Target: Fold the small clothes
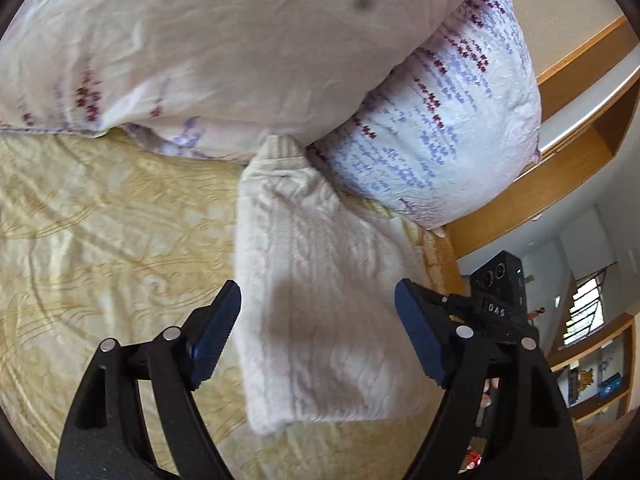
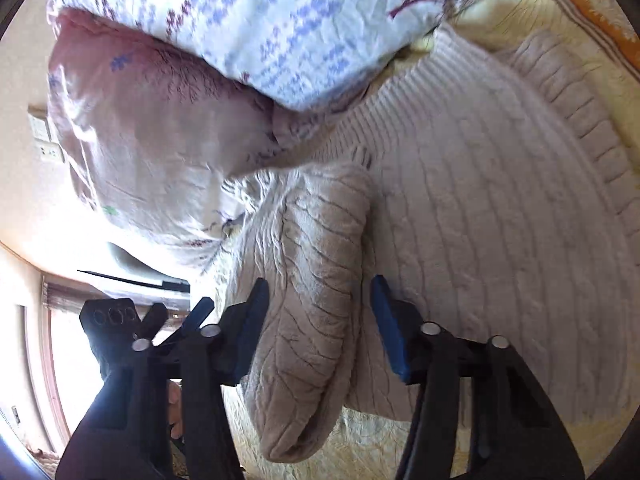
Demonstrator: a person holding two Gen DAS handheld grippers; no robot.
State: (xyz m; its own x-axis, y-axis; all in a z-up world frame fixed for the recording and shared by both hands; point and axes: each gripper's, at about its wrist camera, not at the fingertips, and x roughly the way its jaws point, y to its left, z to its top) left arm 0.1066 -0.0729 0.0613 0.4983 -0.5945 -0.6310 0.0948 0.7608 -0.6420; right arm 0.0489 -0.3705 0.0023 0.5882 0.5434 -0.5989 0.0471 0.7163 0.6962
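Note:
A white cable-knit sweater [image 1: 320,304] lies on the yellow bedspread [image 1: 100,220], its far end tucked under the pillows. My left gripper [image 1: 318,334] is open, its blue pads on either side of a folded part of the sweater, just above it. In the right wrist view the sweater [image 2: 480,208] spreads flat to the right, and a bunched, raised fold of it [image 2: 316,300] runs between the fingers of my right gripper [image 2: 316,320]. The right jaws stand open around that fold without pinching it. The other gripper [image 2: 116,320] shows at the left.
Two floral pillows [image 1: 432,120] are stacked at the head of the bed, resting on the sweater's far end; they also show in the right wrist view [image 2: 248,28]. A wooden headboard [image 1: 560,152] and shelves [image 1: 592,380] stand to the right.

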